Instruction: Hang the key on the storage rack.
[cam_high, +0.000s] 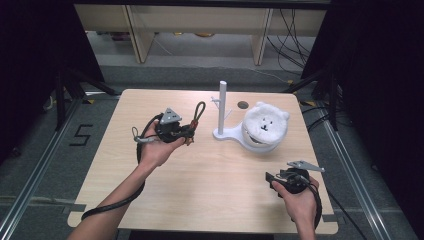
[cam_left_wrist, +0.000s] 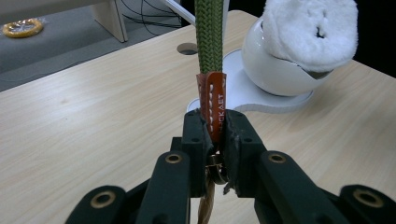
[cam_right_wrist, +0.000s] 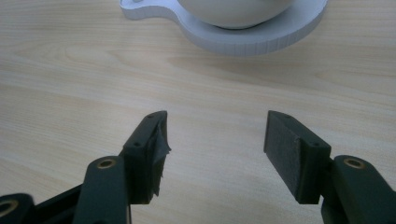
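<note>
**Keyring strap held up toward the stand's post**

High view: the left tool (cam_high: 191, 131) is lifted off the counter (cam_high: 210, 200), palm upward, with a green cord strap (cam_high: 199, 111) rising from its tips as a loop. The loop stands open and upright, just left of the white post (cam_high: 222, 107) of a stand (cam_high: 227, 134); judging by the small pegs on that post, the strap is held this way so that the loop can be hooked on. The stand's round base carries a white bowl topped by a fluffy bear-face cap (cam_high: 265, 122). The right tool (cam_high: 272, 176) rests low at the near right corner of the counter, well apart from the stand, seemingly parked out of the way.

Left gripper view: the tool (cam_left_wrist: 215, 133) is clamped tight on the strap's orange leather tab (cam_left_wrist: 214, 107), with a metal ring just below, between the jaws. Gripping the tab rather than the green cord (cam_left_wrist: 208, 32) leaves the loop free above. The post lies behind the cord, mostly hidden; the bowl (cam_left_wrist: 275, 70) and plush cap (cam_left_wrist: 310, 28) sit to the right.

Right gripper view: the tool (cam_right_wrist: 215, 140) stands wide open with nothing between its pads, only bare wood beneath. The edge of the stand's white base (cam_right_wrist: 252, 42) lies ahead, not touched.
</note>
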